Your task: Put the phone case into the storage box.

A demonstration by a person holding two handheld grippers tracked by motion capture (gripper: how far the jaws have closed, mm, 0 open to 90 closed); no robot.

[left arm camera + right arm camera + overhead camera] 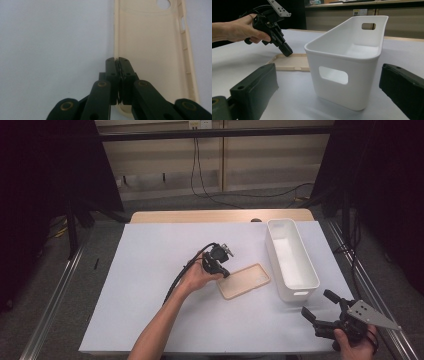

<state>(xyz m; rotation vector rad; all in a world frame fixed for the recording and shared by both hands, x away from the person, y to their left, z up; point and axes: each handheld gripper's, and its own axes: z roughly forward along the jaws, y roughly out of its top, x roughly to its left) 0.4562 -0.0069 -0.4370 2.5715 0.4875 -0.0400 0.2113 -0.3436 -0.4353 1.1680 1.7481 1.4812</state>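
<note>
While the left gripper (118, 60) pinches the edge of a beige phone case (244, 280) lying flat beside a white bin (291, 259), the right gripper (316, 305) waits near the bin, jaws apart.

My desk (150, 285) lies open across the left and lower middle of the high view; the white bin (291, 260) blocks the right, the phone case (244, 281) just beside it.
</note>
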